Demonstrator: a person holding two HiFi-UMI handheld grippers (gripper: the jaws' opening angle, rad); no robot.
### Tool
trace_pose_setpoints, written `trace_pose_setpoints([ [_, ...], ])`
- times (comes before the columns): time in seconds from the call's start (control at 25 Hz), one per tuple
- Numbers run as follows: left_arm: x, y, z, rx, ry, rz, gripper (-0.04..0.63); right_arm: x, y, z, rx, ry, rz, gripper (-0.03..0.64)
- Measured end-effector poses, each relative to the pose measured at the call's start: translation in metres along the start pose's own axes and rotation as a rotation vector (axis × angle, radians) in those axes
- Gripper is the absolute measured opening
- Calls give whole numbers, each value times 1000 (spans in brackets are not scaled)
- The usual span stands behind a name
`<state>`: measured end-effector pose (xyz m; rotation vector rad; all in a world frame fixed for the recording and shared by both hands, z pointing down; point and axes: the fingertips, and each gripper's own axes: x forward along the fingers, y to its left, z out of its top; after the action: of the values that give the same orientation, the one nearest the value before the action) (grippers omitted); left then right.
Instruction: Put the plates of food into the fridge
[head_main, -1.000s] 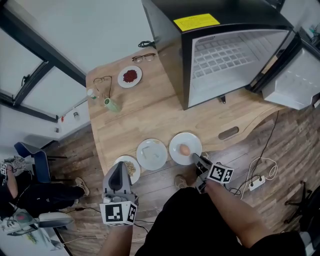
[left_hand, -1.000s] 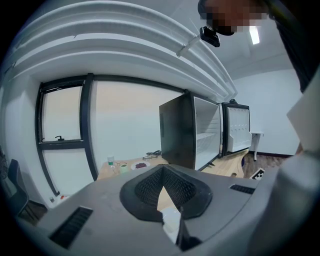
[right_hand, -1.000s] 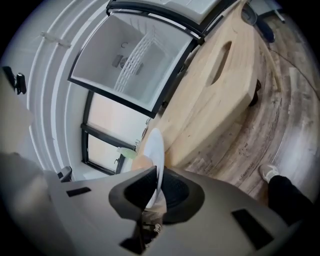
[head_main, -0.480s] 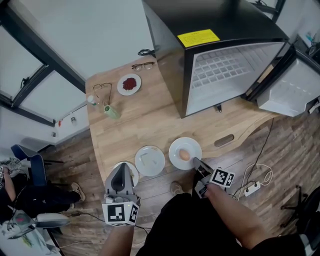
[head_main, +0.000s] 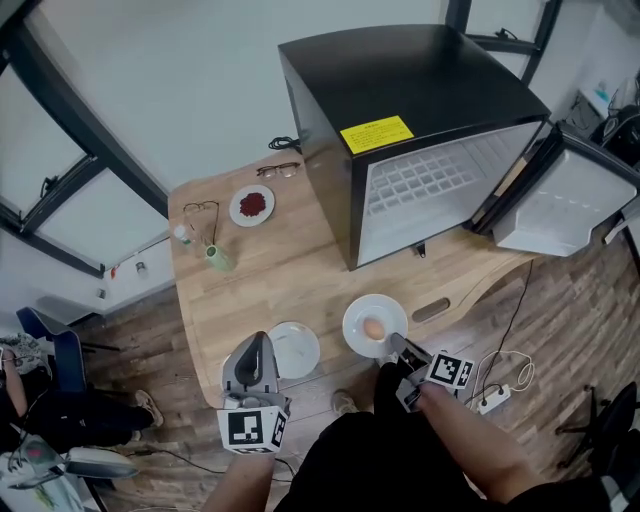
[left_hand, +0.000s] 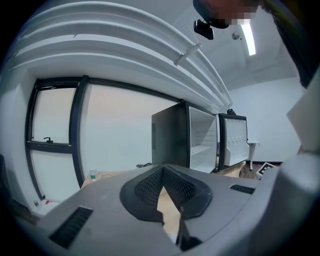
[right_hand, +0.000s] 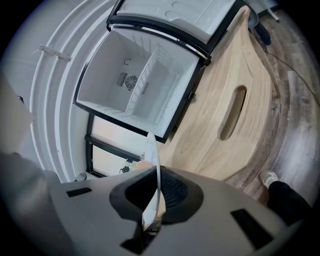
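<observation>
My right gripper (head_main: 397, 343) is shut on the near rim of a white plate (head_main: 360, 312) carrying an egg (head_main: 373, 327), at the table's front edge. In the right gripper view the plate's rim (right_hand: 152, 155) stands edge-on between the pads, with the open fridge (right_hand: 140, 85) ahead. My left gripper (head_main: 256, 343) hovers at the front left beside a second white plate (head_main: 297, 352); its jaws (left_hand: 167, 202) look closed, and I cannot tell whether anything sits between them. A plate of red food (head_main: 252, 206) lies at the far left. The black fridge (head_main: 420, 190) stands open at the back right.
Glasses (head_main: 284, 169), a second pair of glasses (head_main: 203, 210), a small green bottle (head_main: 218, 258) and a clear bottle (head_main: 181, 236) sit at the table's far left. The fridge door (head_main: 560, 210) swings out to the right. A cable and power strip (head_main: 493, 402) lie on the floor.
The right gripper has risen a little with the egg plate in its jaws. The left gripper moved forward, and the plate of brownish food beside it no longer shows.
</observation>
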<state>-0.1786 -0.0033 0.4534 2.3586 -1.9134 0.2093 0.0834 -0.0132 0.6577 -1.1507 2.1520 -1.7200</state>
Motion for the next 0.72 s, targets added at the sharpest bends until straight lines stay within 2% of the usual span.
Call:
trace_pose_setpoints([
  [0.72,42,-26,45,55,-75,-68,3,-29,33,77,-20,-81,18,31],
])
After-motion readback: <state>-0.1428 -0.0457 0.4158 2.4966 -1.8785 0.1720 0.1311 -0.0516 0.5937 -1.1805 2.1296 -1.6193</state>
